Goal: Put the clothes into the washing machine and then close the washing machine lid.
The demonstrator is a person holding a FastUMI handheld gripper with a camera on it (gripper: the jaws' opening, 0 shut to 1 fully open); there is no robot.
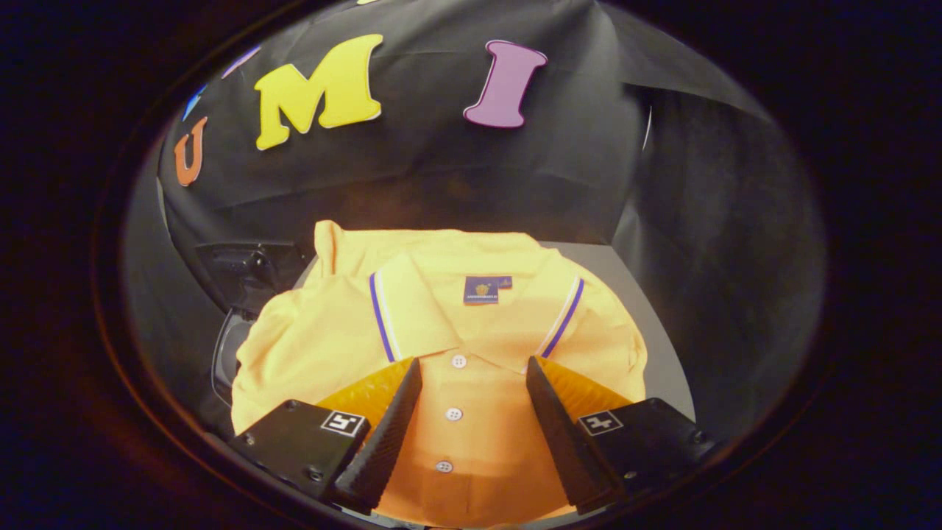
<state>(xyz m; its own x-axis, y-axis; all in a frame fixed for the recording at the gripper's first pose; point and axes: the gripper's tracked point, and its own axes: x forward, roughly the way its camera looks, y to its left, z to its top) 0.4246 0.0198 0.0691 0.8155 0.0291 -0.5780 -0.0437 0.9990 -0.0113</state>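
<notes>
Shirt [441, 324] collar away (lengthwise), gripper [473, 368] spread

The neck label [486, 289] on the yellow polo shirt [441, 324] is too small to read.

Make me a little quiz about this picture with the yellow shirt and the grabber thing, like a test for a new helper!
1. True or false: the gripper is squeezing the polo shirt.
2. What lies between the two fingers? A) a sock B) the shirt's button placket C) a towel
3. Fill in: the shirt's collar has ____ and white stripes along its edge.

Key
1. False. The fingers are spread apart, over the shirt, one on each side of the buttons.
2. B. Three white buttons run in a line between the fingers.
3. Purple. The collar lies just beyond the fingertips, with a small label inside the neck.
</notes>
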